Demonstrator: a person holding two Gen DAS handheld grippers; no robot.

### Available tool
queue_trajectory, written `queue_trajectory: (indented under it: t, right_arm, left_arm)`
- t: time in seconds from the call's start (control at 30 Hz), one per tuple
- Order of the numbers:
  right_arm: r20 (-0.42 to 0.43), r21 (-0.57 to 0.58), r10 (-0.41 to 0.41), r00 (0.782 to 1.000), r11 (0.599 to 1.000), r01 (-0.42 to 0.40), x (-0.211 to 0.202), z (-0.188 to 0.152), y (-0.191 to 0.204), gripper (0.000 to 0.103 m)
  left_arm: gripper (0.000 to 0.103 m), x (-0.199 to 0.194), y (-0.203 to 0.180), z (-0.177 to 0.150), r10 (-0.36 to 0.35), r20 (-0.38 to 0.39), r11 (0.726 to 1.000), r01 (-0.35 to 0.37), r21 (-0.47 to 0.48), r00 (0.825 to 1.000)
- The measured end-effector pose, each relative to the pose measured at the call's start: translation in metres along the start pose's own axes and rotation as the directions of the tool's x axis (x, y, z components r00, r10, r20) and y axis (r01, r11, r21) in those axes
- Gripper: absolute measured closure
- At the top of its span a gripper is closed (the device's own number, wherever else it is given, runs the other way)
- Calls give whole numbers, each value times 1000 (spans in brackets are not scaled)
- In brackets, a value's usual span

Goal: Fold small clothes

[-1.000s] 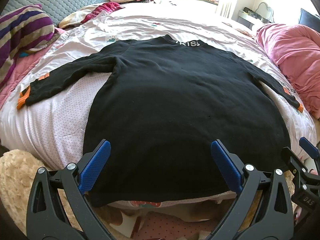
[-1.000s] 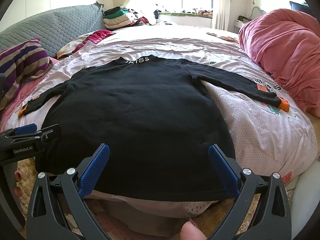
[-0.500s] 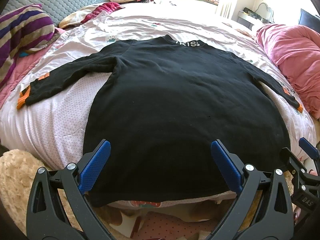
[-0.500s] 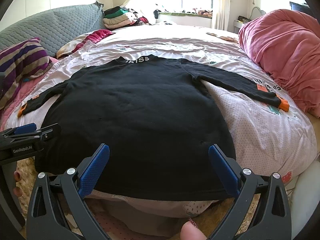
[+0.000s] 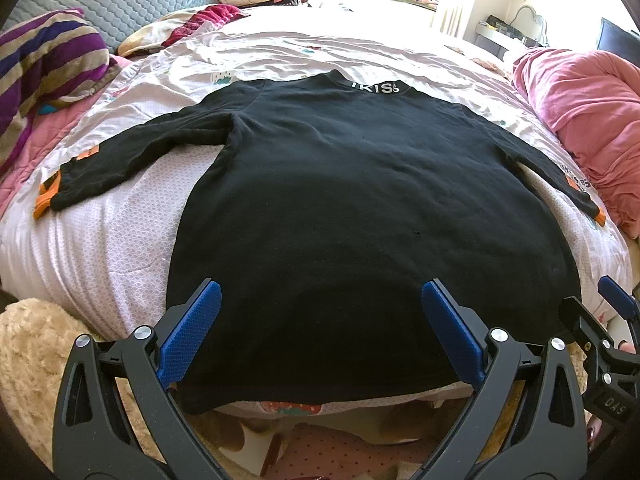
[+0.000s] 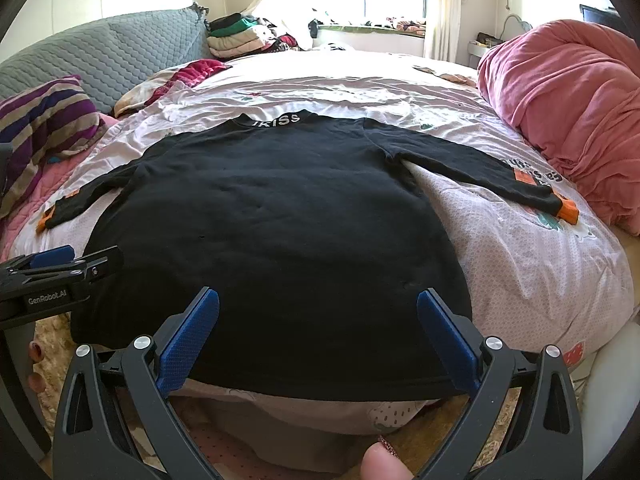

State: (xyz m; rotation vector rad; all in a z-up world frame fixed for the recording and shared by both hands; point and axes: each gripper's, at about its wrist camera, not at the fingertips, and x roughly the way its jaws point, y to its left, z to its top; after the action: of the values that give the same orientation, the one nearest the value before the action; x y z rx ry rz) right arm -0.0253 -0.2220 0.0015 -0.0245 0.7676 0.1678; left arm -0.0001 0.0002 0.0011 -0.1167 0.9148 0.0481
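Observation:
A black long-sleeved shirt lies flat on the bed, collar at the far end, both sleeves spread out with orange cuffs. My left gripper hovers open over the left half of the hem, nothing between its blue pads. Over the right half of the hem, my right gripper stands open the same way. Each gripper appears at the edge of the other's view, the right gripper low on the right, the left gripper at mid-left.
The bed has a pale pink printed sheet. A rolled pink duvet lies along the right side, a striped pillow at the left, folded clothes near the grey headboard. A beige fluffy rug lies below the bed's foot.

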Motion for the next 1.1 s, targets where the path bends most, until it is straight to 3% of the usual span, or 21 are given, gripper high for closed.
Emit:
queue_trajectory:
  t: [0.53, 1.1]
  right_arm:
    - [-2, 20, -7, 1000, 1000, 7, 9, 5, -5, 4]
    - [12, 71, -32, 999, 997, 31, 32, 40, -27, 4]
  left_arm:
    - [9, 8, -4, 10, -9, -6, 1000, 9, 0, 1000]
    - [9, 26, -19, 40, -21, 0, 1000, 21, 9, 1000]
